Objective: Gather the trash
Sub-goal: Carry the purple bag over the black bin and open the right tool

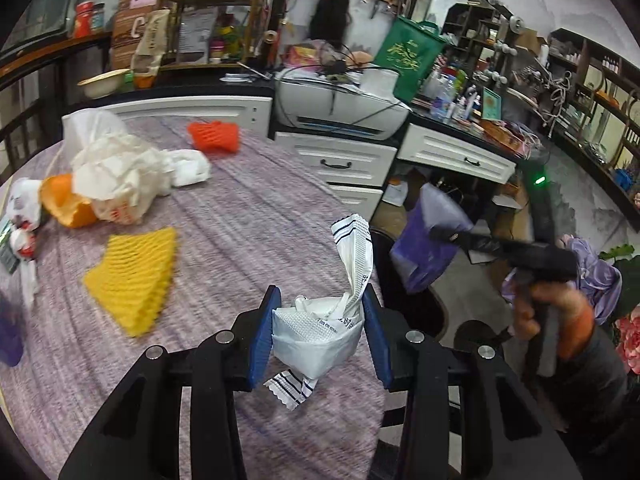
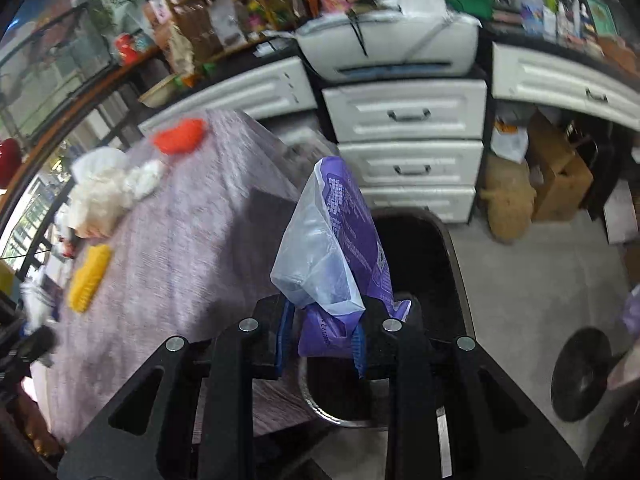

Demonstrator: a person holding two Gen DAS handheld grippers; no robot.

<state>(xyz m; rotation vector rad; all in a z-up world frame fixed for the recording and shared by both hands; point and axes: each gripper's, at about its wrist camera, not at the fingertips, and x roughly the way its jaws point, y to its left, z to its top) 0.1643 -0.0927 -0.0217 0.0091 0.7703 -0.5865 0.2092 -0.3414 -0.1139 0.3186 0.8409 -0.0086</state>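
Looks like a cluttered home workroom or small studio, not a lab. Evidence: white drawer units [image 2: 408, 114] under a black countertop [image 1: 180, 84], a printer [image 1: 340, 110] on top, open wooden shelving [image 1: 212, 20] crammed with boxes, jars and bottles, a green tote bag [image 1: 412, 56], cardboard boxes [image 2: 560, 172] on the floor. Round table [image 1: 248, 216] with purple-grey cloth sits in front, a black bin [image 2: 420, 248] beside it.

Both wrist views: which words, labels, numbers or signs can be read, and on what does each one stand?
Nothing reads with certainty.
Crumpled white plastic wrapper held by the left gripper: black print, too small.
Purple plastic bag held by the right gripper: white print, blurred.
Green tote bag: gold characters, unclear.
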